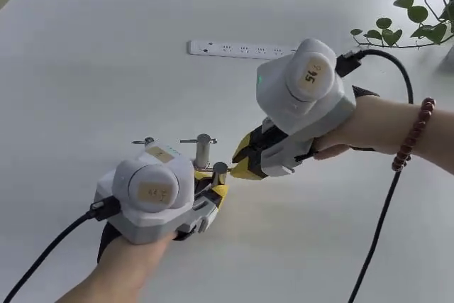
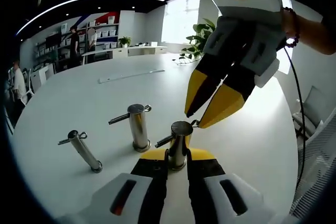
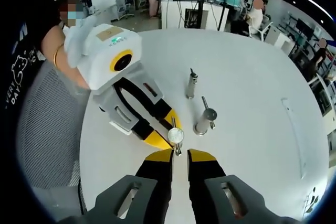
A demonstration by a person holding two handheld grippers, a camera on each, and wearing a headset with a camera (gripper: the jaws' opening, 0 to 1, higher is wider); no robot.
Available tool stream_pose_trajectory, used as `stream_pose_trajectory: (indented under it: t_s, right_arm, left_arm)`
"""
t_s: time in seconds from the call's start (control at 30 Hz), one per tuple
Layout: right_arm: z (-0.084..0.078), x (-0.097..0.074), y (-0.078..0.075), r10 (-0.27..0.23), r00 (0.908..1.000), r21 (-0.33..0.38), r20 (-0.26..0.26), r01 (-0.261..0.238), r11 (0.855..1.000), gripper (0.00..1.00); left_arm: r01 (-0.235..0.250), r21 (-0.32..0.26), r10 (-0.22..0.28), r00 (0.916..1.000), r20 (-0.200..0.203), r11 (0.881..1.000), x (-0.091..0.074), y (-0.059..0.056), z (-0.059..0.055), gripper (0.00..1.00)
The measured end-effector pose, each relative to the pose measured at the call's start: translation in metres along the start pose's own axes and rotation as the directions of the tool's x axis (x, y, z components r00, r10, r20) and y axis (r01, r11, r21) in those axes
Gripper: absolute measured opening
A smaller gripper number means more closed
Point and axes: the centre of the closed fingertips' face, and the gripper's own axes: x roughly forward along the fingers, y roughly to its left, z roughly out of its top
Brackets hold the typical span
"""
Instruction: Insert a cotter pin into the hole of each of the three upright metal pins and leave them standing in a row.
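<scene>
Our left gripper (image 2: pixel 177 157) is closed on the foot of the nearest metal pin (image 2: pixel 180 139) and holds it upright on the white table (image 2: pixel 79 103). A cotter pin (image 2: pixel 164 141) sticks through its head. Our right gripper (image 3: pixel 180 155) has its jaws a narrow slit apart around that cotter pin's looped end; we cannot tell whether they pinch it. The middle pin (image 2: pixel 138 129) and far pin (image 2: pixel 85 151) stand alongside in a row, each already crossed by a cotter.
</scene>
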Motion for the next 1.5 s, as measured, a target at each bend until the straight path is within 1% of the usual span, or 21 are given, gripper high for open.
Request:
stream_pose_trajectory:
  t_s: [0.13, 0.27, 0.5, 0.73, 0.77, 0.83, 0.87, 0.9, 0.93, 1.03, 1.13, 1.2, 1.27, 1.37, 1.5]
  right_arm:
    - [-0.005, 0.002, 0.006, 0.012, 0.9998, -0.008, -0.014, -0.012, 1.0, 0.02]
    - [-0.005, 0.003, 0.005, 0.002, 0.9999, -0.012, -0.014, -0.002, 1.0, 0.0]
    - [-0.001, 0.005, 0.005, 0.005, 0.9999, -0.02, -0.013, -0.005, 1.0, 0.0]
    - [-0.003, 0.005, 0.004, 0.003, 0.9999, -0.021, -0.016, -0.004, 1.0, 0.0]
    - [-0.002, 0.005, 0.003, 0.0, 0.9999, -0.018, -0.013, 0.0, 1.0, 0.0]
    - [-0.001, 0.005, 0.001, -0.008, 1.0, -0.006, -0.006, 0.007, 1.0, 0.05]
    - [-0.001, 0.004, 0.0, -0.009, 1.0, 0.005, 0.001, 0.009, 1.0, 0.06]
    - [0.0, 0.004, -0.001, -0.011, 0.9999, 0.011, 0.006, 0.011, 1.0, 0.08]
    - [0.001, 0.004, -0.001, -0.011, 0.9999, 0.015, 0.012, 0.011, 1.0, 0.09]
    - [0.005, 0.004, 0.002, 0.002, 0.9993, 0.047, 0.037, -0.004, 0.999, 0.14]
    - [0.009, 0.006, 0.006, 0.01, 0.9981, 0.061, 0.061, -0.014, 0.998, 0.16]
    - [0.012, 0.008, 0.007, 0.018, 0.997, 0.068, 0.075, -0.023, 0.997, 0.17]
    - [0.015, 0.011, 0.007, 0.017, 0.9962, 0.073, 0.085, -0.024, 0.997, 0.18]
    - [0.017, 0.015, 0.005, 0.016, 0.9953, 0.079, 0.095, -0.024, 0.997, 0.18]
    - [0.017, 0.019, 0.004, 0.018, 0.9947, 0.081, 0.101, -0.026, 0.996, 0.18]
  left_arm:
    - [0.0, -0.002, 0.0, 1.0, 0.0, 1.0, 0.0, 0.0, 0.0, 0.12]
    - [0.0, -0.003, 0.0, 1.0, 0.0, 1.0, 0.0, 0.0, 0.0, 0.12]
    - [0.008, 0.001, -0.008, 1.0, -0.005, 1.0, 0.0, 0.0, 0.0, 0.12]
    - [0.01, 0.005, -0.009, 0.9999, -0.008, 1.0, 0.0, -0.001, -0.001, 0.12]
    - [0.009, 0.007, -0.009, 0.9999, -0.011, 1.0, 0.0, -0.001, 0.0, 0.12]
    - [0.005, 0.003, -0.005, 0.9994, -0.033, 1.0, -0.001, 0.001, -0.003, 0.15]
    - [0.01, -0.021, -0.011, 0.9993, -0.036, 1.0, -0.001, 0.001, -0.002, 0.19]
    - [0.009, -0.025, -0.01, 0.9994, -0.033, 1.0, -0.002, 0.002, -0.001, 0.23]
    - [0.007, -0.022, -0.008, 0.9995, -0.031, 1.0, -0.003, 0.002, 0.0, 0.25]
    - [0.008, -0.003, -0.008, 0.9993, -0.036, 1.0, -0.009, 0.004, 0.002, 0.26]
    - [0.011, 0.021, -0.011, 0.999, -0.044, 1.0, -0.013, 0.005, 0.002, 0.3]
    - [0.013, 0.045, -0.01, 0.9988, -0.048, 0.999, -0.017, 0.005, 0.002, 0.32]
    - [0.014, 0.055, -0.012, 0.9987, -0.049, 0.998, -0.019, 0.006, 0.001, 0.34]
    - [-0.006, 0.078, 0.009, 0.999, -0.044, 0.997, -0.023, 0.009, 0.003, 0.34]
    - [-0.004, 0.08, 0.007, 0.9993, -0.036, 0.997, -0.027, 0.009, 0.007, 0.36]
